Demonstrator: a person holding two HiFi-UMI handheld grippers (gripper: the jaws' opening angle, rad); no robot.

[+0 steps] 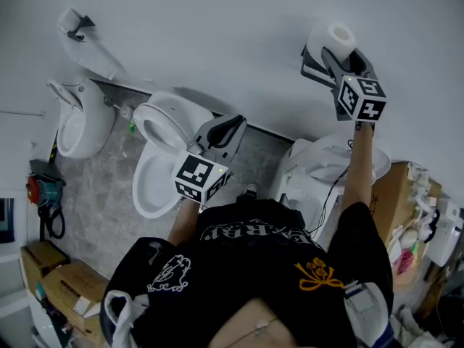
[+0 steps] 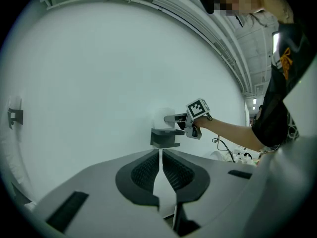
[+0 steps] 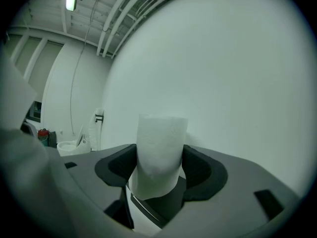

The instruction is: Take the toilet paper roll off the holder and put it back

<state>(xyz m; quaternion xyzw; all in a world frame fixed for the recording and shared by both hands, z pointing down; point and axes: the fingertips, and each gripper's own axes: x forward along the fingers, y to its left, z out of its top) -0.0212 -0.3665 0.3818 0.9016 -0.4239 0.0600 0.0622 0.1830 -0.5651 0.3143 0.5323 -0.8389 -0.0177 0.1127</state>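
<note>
A white toilet paper roll [image 1: 339, 38] stands upright against the white wall, just over the dark grey holder [image 1: 315, 67]. My right gripper [image 1: 335, 55] is raised to it, with one jaw on each side of the roll [image 3: 159, 152], and the pads press its sides. The holder [image 3: 161, 205] shows directly beneath the roll; I cannot tell whether the roll touches it. My left gripper [image 1: 233, 124] hangs low near my body, jaws shut with nothing between them [image 2: 161, 155]. From there the holder [image 2: 165, 137] and the right gripper [image 2: 172, 119] show far ahead on the wall.
Below stand a white toilet [image 1: 156, 158], a second one [image 1: 76, 122] to the left and another [image 1: 326, 165] under my right arm. Cardboard boxes [image 1: 65, 285] lie at the lower left. Another wall fitting [image 1: 72, 24] hangs at the upper left.
</note>
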